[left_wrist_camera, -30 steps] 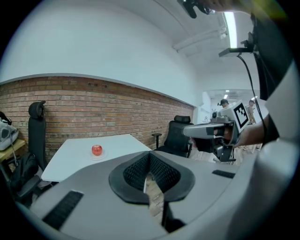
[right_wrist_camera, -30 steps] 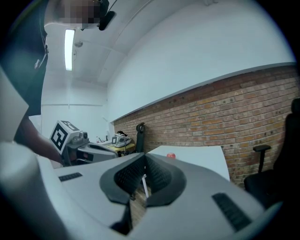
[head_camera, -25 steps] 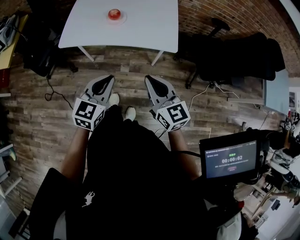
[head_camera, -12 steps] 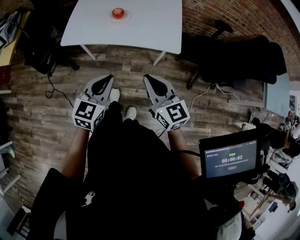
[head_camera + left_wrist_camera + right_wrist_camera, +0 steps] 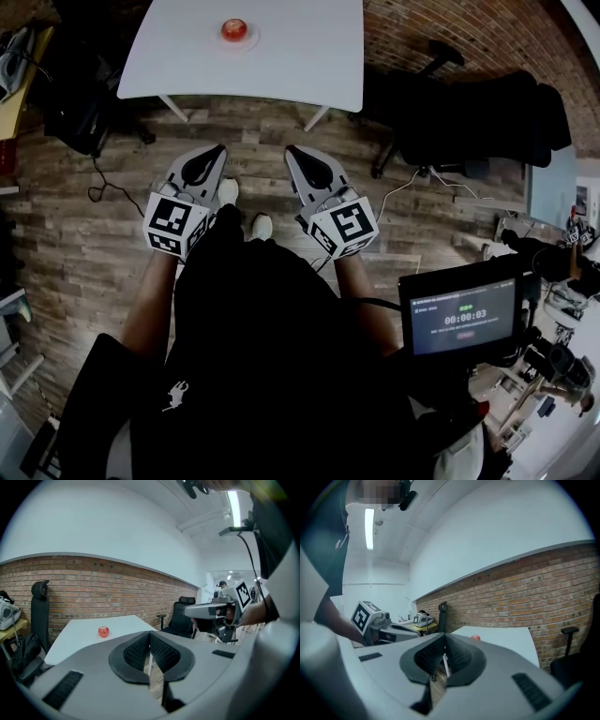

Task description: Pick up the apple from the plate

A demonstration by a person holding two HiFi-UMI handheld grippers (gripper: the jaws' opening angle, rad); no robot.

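Observation:
A red apple (image 5: pixel 233 28) sits on a small clear plate (image 5: pixel 246 40) near the far side of a white table (image 5: pixel 300 56). Both grippers hang over the wooden floor, well short of the table. My left gripper (image 5: pixel 218 150) is shut with nothing in it, and my right gripper (image 5: pixel 290 150) beside it is also shut and empty. In the left gripper view the apple (image 5: pixel 103 631) lies far ahead, to the left of the closed jaws of the left gripper (image 5: pixel 150 635). In the right gripper view the apple (image 5: pixel 475 638) shows just right of the right gripper (image 5: pixel 444 637).
Black office chairs (image 5: pixel 469 112) stand right of the table, and another chair (image 5: pixel 40 606) stands by the brick wall at the left. A screen on a stand (image 5: pixel 459 317) is near my right side. Cables (image 5: pixel 108 187) trail over the floor. A yellow side table (image 5: pixel 17 84) is at the far left.
Both grippers have edged slightly forward toward the table. Their jaws stay shut.

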